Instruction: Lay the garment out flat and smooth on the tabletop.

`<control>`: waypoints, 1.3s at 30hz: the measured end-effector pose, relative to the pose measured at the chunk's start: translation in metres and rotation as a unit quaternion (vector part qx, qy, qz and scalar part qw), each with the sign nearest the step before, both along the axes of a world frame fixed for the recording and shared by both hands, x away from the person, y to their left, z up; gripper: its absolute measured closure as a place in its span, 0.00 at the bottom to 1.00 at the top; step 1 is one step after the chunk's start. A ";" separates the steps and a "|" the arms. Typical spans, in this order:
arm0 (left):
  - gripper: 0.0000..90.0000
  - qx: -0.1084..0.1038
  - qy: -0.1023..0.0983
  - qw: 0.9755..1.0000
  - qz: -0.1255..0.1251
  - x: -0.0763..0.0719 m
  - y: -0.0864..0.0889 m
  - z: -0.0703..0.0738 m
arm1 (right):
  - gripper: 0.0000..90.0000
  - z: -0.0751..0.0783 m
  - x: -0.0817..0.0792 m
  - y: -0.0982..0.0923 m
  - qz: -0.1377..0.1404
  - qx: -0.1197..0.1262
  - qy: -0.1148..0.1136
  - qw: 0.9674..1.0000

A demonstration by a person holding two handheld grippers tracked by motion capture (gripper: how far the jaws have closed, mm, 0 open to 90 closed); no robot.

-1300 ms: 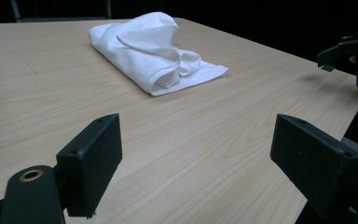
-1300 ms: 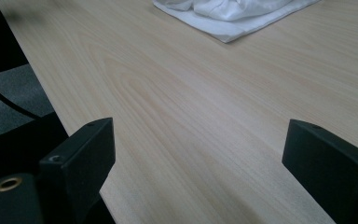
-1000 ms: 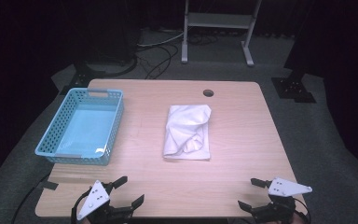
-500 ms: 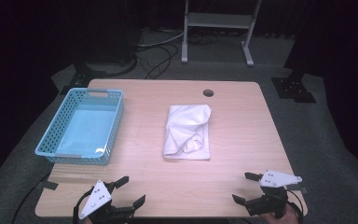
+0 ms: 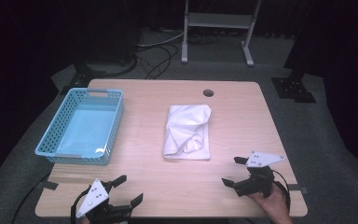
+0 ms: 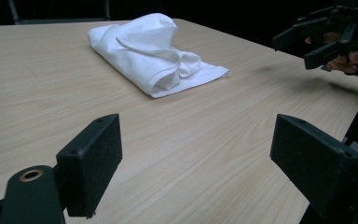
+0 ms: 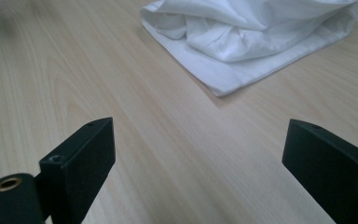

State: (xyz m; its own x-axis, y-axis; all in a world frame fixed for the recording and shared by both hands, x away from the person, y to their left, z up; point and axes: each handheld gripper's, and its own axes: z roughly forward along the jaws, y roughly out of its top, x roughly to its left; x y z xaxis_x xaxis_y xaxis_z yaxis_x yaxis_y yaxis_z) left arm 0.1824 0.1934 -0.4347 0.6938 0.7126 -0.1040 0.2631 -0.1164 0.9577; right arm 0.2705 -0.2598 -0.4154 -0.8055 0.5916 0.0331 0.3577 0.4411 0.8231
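Observation:
A folded white cloth [image 5: 188, 132] lies rumpled in the middle of the wooden table [image 5: 144, 154]. In the left gripper view the cloth [image 6: 154, 51] lies ahead, and in the right gripper view the cloth [image 7: 251, 32] is close, just beyond the jaws. My left gripper [image 5: 129, 190] hovers open at the table's front left edge, nothing between its jaws. My right gripper [image 5: 232, 171] is open near the front right, held by a hand [image 5: 272, 205], pointing left toward the cloth's near corner. The right gripper [image 6: 328, 32] also appears far off in the left gripper view.
A light blue plastic basket [image 5: 84, 125] stands empty at the table's left side. A round cable hole [image 5: 208, 93] sits near the far edge. Beyond the table are a white stand [image 5: 216, 23] and cables on the dark floor.
My right gripper has moved left and forward over the table toward the cloth's near corner. The left gripper has barely moved.

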 end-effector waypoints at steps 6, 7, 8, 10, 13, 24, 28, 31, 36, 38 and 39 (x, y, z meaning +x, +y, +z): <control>0.18 0.001 0.000 1.000 -0.001 0.001 0.002 0.000 | 0.10 0.006 0.024 0.017 0.007 -0.007 -0.010 1.000; 0.18 0.001 0.000 1.000 -0.001 0.001 0.002 0.000 | 0.10 0.007 0.027 0.019 0.008 -0.009 -0.011 1.000; 0.18 0.001 0.001 1.000 -0.001 0.001 0.002 -0.001 | 0.10 0.007 0.031 0.022 0.009 -0.011 -0.014 1.000; 0.18 0.000 0.002 1.000 0.000 0.002 0.003 -0.001 | 0.10 0.008 0.036 0.027 0.009 -0.012 -0.016 1.000; 0.18 -0.001 0.001 1.000 0.000 0.002 0.004 -0.001 | 0.10 0.009 0.046 0.034 0.012 -0.018 -0.016 1.000; 0.18 -0.003 0.001 1.000 0.001 0.003 0.005 -0.001 | 0.10 0.017 0.076 0.058 0.024 -0.022 -0.013 0.999; 0.18 -0.002 0.000 1.000 0.002 0.003 0.007 -0.001 | 0.10 0.020 0.089 0.070 0.031 -0.026 -0.012 0.999; 0.18 -0.003 -0.001 1.000 0.003 0.003 0.007 -0.001 | 0.10 0.019 0.096 0.076 0.033 -0.028 -0.002 0.999; 0.18 -0.004 0.000 1.000 0.001 0.003 0.007 -0.001 | 0.15 0.013 0.109 0.086 0.032 -0.035 0.008 0.999; 0.18 -0.003 0.000 1.000 0.000 0.003 0.007 -0.001 | 0.17 0.006 0.114 0.089 0.032 -0.040 0.020 0.998; 0.18 -0.003 0.000 1.000 -0.001 0.003 0.007 -0.001 | 0.17 0.003 0.116 0.091 0.033 -0.044 0.026 0.998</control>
